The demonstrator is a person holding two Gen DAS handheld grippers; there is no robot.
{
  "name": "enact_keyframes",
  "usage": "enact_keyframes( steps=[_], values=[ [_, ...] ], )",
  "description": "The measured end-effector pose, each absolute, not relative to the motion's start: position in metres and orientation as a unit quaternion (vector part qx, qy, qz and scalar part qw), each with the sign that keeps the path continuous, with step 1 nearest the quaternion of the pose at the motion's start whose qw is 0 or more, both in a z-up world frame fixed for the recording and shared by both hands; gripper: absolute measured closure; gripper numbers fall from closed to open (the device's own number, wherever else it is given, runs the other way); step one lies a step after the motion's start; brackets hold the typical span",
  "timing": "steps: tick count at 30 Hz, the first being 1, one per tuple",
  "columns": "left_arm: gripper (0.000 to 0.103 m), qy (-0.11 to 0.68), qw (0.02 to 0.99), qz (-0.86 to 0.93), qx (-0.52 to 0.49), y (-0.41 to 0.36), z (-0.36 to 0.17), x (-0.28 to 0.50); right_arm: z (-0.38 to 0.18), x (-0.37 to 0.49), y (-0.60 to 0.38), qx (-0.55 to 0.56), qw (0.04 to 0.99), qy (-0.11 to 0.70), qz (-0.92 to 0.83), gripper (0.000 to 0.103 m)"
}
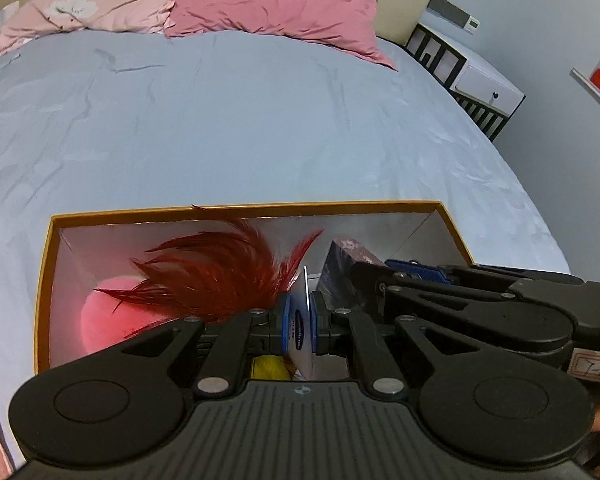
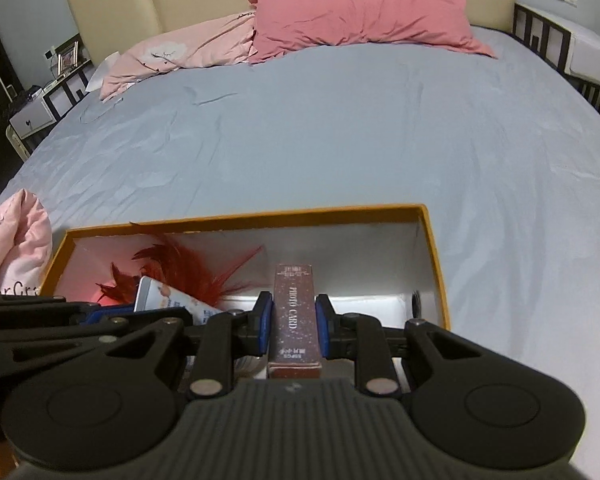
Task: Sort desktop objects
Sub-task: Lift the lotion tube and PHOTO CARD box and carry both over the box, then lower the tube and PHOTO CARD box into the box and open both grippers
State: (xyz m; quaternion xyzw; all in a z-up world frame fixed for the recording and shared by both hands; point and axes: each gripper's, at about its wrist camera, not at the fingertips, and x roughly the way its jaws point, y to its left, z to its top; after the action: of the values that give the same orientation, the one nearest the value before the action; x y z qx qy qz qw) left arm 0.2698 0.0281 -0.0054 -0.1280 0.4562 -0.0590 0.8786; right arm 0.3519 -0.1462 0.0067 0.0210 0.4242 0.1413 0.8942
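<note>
An open orange-rimmed box (image 1: 240,210) (image 2: 260,213) sits on the bed. Inside lie red feathers (image 1: 216,276) (image 2: 180,268), a pink round thing (image 1: 104,320) and a yellow thing (image 1: 270,368). My left gripper (image 1: 300,326) is shut on a flat white packet (image 1: 300,308) held edge-on over the box; the packet also shows in the right wrist view (image 2: 168,298). My right gripper (image 2: 294,322) is shut on a dark red "PHOTO CARD" box (image 2: 294,312), held over the box's right half. The right gripper and its card box (image 1: 348,256) show at the right of the left wrist view.
The grey-blue bedsheet (image 2: 340,128) stretches beyond the box. Pink pillows (image 1: 268,4) (image 2: 360,12) lie at the headboard. A pink cloth (image 2: 12,236) lies left of the box. Nightstands (image 1: 484,80) (image 2: 32,112) stand on both sides of the bed.
</note>
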Motion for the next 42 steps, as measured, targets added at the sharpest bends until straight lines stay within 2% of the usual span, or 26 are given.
enact_keyframes(
  steps=[13,26,32,35,42],
  values=[
    [0.092,0.466,0.869,-0.046,-0.163,0.039,-0.013,0.276,-0.017,0.362,-0.133,0.013,0.886,0.44,0.146,0.079],
    [0.091,0.469,0.864,-0.053,-0.176,0.043,-0.016,0.274,-0.012,0.361,-0.144,0.041,0.852,0.504,0.138,0.078],
    [0.092,0.452,0.869,-0.046,-0.195,0.046,-0.019,0.272,-0.022,0.359,-0.154,0.129,0.847,0.501,0.12,0.079],
    [0.092,0.447,0.871,-0.041,-0.198,0.047,-0.019,0.273,-0.023,0.353,-0.141,0.096,0.866,0.48,0.099,0.079],
    [0.091,0.459,0.862,-0.065,-0.203,0.045,-0.019,0.273,-0.021,0.35,-0.126,0.046,0.855,0.496,0.141,0.078]
  ],
)
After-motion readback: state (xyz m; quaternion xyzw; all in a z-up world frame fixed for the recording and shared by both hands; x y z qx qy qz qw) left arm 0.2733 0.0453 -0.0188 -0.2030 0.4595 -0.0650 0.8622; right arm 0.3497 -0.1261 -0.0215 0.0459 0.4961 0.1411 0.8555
